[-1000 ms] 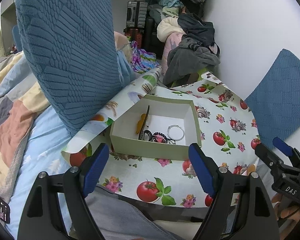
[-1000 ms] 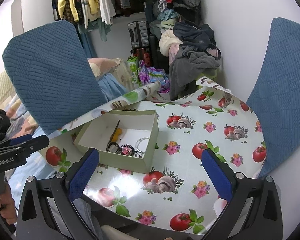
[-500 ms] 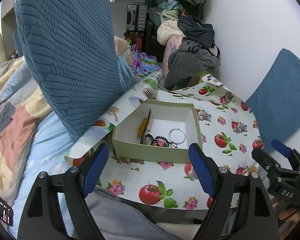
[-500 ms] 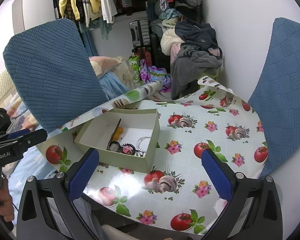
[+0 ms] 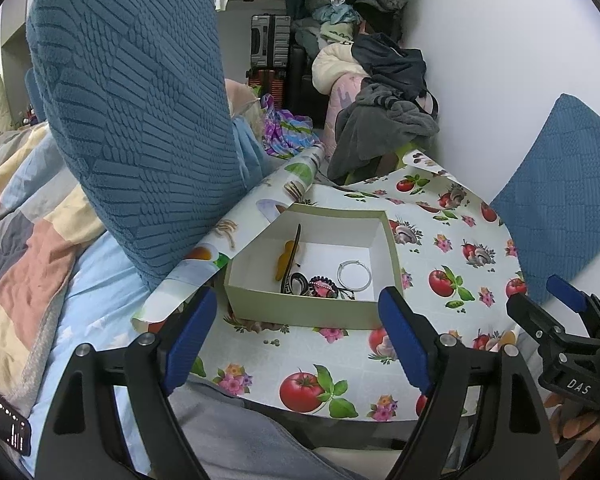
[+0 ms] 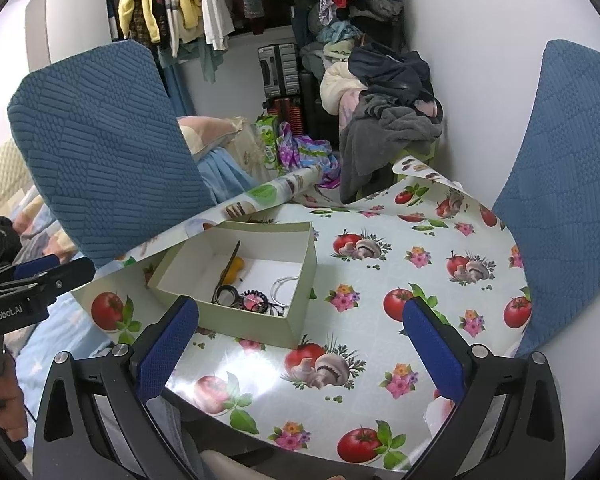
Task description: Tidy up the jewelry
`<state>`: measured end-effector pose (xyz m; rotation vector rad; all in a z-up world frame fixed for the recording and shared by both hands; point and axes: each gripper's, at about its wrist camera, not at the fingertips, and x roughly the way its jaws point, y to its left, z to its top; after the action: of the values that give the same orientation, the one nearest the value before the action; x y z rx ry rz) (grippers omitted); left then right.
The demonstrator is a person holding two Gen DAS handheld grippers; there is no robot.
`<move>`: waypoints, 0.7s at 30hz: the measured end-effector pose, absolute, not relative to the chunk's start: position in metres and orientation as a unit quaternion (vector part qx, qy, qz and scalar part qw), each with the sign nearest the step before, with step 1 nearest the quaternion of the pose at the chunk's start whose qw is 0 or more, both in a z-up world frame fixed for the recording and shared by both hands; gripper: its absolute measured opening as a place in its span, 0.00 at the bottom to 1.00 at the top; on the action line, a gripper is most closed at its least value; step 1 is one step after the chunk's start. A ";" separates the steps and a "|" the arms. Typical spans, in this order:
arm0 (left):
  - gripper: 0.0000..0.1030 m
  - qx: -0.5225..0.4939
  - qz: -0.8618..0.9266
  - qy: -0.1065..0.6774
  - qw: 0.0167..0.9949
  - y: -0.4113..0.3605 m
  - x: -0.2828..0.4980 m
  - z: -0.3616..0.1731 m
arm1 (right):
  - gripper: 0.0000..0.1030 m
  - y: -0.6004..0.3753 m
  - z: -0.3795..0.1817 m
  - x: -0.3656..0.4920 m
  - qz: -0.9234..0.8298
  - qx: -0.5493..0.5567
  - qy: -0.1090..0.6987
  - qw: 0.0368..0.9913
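Note:
A pale green open box (image 5: 300, 314) (image 6: 256, 326) stands on the fruit-print tablecloth (image 5: 440, 248) (image 6: 380, 280). Inside lie a silver bangle (image 5: 354, 276) (image 6: 284, 286), a dark hair tie with pink (image 5: 322, 285) (image 6: 254, 302), a black ring-shaped piece (image 5: 294, 282) (image 6: 226, 294), a yellow hair clip (image 5: 285, 258) (image 6: 236, 268) and a dark stick. My left gripper (image 5: 296, 336) is open and empty, just in front of the box. My right gripper (image 6: 300, 344) is open and empty, over the table right of the box. Each gripper shows at the edge of the other's view.
A large blue cushion (image 5: 132, 112) (image 6: 100, 144) leans at the table's left edge over a bed. Another blue cushion (image 5: 560, 200) (image 6: 568, 184) leans on the white wall at right. A pile of clothes (image 5: 384, 112) and a suitcase (image 6: 278, 68) lie behind the table.
Both grippers have drawn back and risen slightly; the box appears a little farther away. Both stay open and empty. The jewelry in the box has not moved.

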<state>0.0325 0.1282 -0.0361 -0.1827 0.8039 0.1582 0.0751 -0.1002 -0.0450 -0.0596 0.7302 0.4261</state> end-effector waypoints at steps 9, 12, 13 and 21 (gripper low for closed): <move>0.81 -0.085 0.079 0.386 0.915 0.129 0.032 -0.035 | 1.00 -0.101 -0.045 0.074 0.207 -0.031 0.352 0.912; 0.81 -0.081 0.079 0.387 0.915 0.129 0.032 -0.036 | 1.00 -0.100 -0.045 0.073 0.206 -0.030 0.356 0.911; 0.81 -0.079 0.080 0.387 0.915 0.128 0.031 -0.036 | 1.00 -0.100 -0.045 0.072 0.206 -0.030 0.355 0.911; 0.82 -0.076 0.088 0.389 0.914 0.128 0.028 -0.034 | 1.00 -0.098 -0.041 0.069 0.204 -0.036 0.352 0.913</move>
<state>0.0280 0.1283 -0.0339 -0.1563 0.8021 0.1810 0.0693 -0.0982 -0.0415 -0.0742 0.7257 0.4196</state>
